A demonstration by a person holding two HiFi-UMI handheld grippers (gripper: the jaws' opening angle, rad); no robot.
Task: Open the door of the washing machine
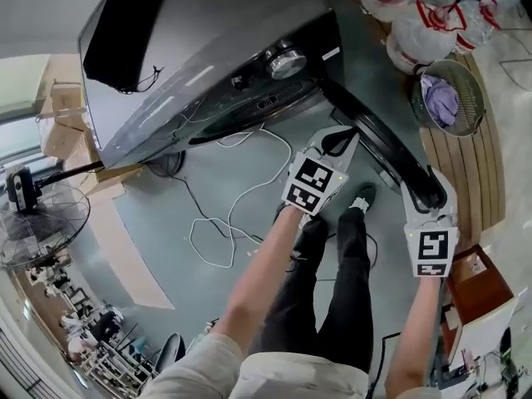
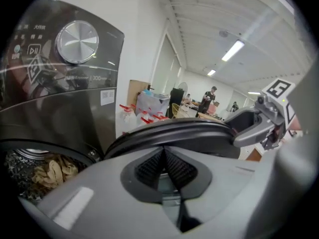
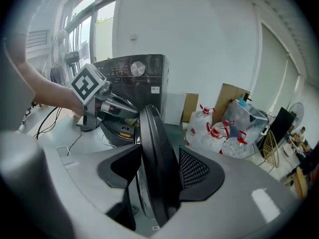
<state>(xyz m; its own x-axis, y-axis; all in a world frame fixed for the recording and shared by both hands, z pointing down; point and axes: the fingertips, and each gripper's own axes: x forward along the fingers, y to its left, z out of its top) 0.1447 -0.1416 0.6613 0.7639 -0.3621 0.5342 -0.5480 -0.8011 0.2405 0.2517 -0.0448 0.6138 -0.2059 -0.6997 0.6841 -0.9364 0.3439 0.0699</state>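
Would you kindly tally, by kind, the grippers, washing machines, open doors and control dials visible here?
Washing machine: 1
Open door: 1
Control dial: 1
Grippers: 2 (left gripper, right gripper)
Total: 5

open door point(image 1: 374, 140) bars the right side — drum mouth point(image 2: 35, 171) unblocked, cables point(image 1: 229, 214) litter the floor.

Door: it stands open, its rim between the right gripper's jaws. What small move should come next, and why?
Probably draw the right gripper back off the door rim. The door already stands wide, the drum shows, and the jaws look spread around the rim, not pressing.
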